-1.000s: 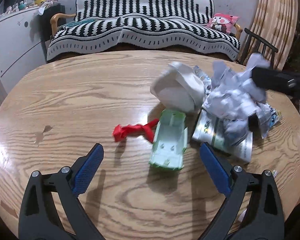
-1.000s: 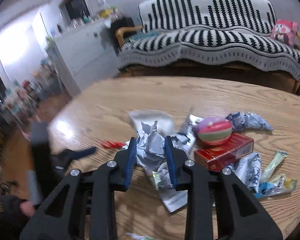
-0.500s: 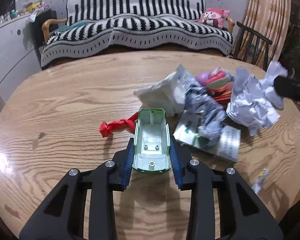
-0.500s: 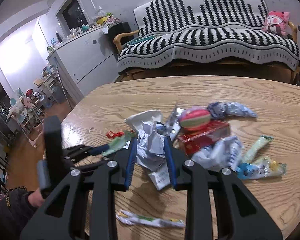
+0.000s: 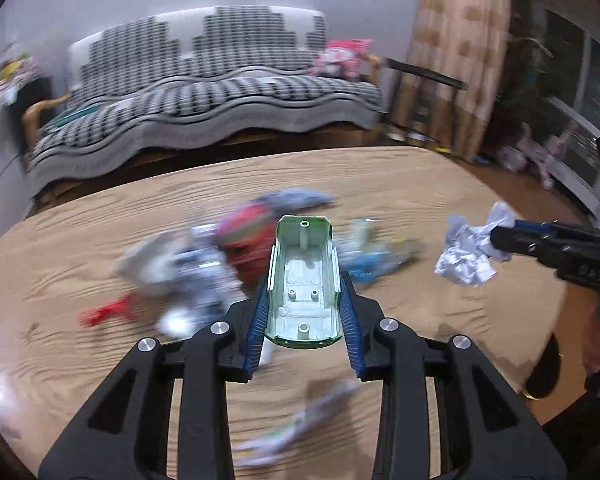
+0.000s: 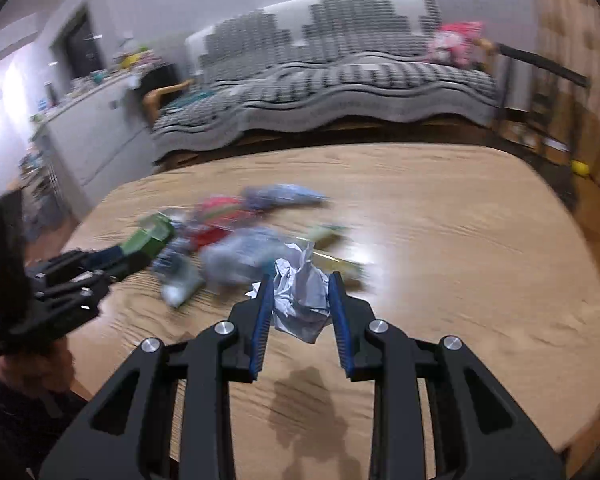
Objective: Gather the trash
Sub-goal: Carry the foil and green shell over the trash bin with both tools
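Observation:
My left gripper point(image 5: 304, 308) is shut on a green and white plastic tray piece point(image 5: 303, 280) and holds it above the wooden table point(image 5: 420, 184). My right gripper point(image 6: 300, 300) is shut on a crumpled white paper ball point(image 6: 300, 300), also lifted; it shows in the left wrist view point(image 5: 466, 256) at the right. The left gripper with the green piece point(image 6: 150, 238) shows at the left of the right wrist view. A blurred pile of wrappers point(image 5: 204, 264) lies on the table beyond both grippers.
A red scrap point(image 5: 104, 312) lies left of the pile and a long wrapper point(image 5: 296, 428) lies near the front edge. A striped sofa point(image 5: 204, 92) stands behind the table. A dark stain point(image 6: 304, 400) marks the table under the right gripper.
My left gripper closed on the green tray piece and lifted it, swinging right. My right gripper kept hold of the paper ball and moved right, away from the pile.

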`<state>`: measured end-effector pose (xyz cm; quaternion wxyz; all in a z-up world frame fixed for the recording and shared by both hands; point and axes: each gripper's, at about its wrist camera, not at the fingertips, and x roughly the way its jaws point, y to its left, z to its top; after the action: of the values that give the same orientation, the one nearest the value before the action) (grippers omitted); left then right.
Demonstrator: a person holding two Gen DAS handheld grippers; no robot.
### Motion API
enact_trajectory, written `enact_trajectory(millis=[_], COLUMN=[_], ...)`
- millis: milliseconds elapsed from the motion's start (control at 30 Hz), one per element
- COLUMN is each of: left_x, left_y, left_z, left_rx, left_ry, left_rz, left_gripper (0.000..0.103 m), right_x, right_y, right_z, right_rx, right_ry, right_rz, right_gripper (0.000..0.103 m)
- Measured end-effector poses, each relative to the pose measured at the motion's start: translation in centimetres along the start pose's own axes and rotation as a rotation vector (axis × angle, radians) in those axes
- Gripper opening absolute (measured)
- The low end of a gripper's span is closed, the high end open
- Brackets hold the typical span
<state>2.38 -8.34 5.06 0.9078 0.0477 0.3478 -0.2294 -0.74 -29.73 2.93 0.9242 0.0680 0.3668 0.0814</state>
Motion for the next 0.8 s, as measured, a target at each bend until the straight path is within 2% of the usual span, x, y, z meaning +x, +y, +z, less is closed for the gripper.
enact_trajectory(millis=[233,333,467,633,800], left_x=[2.0,2.8,4.0,6.1,8.1], left_y=[-15.4,-21.6,-28.8,-36.7,-41.4], left_z=[0.9,0.3,-1.7,-4.4,-6.5], left_rx=[0.172,0.243,0.323,0.422,0.482], left_ry=[0.022,0.033,0.064,0.143,0.194], left_rz=[-0.222,-0.313,-0.426,-0.521,-0.564], left_gripper=[0.033,0.033,0.033,0.033,0.033], right_x=[-7.3,-11.1,-15.5,-18.2,-17.5], right_y=[-11.9,-17.4,-24.9,-30.8,-35.6], right_z=[-5.1,-8.2,-14.0,-19.3,-24.0], right_rx=[0.166,0.252,0.381,0.511,0.639], right_ry=[-0.016,-0.035,-0.027,0.014,0.163], right_rz=[-0.205,-0.293,-0.405,-0.479,-0.471], right_gripper=[0.028,0.028,0.028,0.029,0.029])
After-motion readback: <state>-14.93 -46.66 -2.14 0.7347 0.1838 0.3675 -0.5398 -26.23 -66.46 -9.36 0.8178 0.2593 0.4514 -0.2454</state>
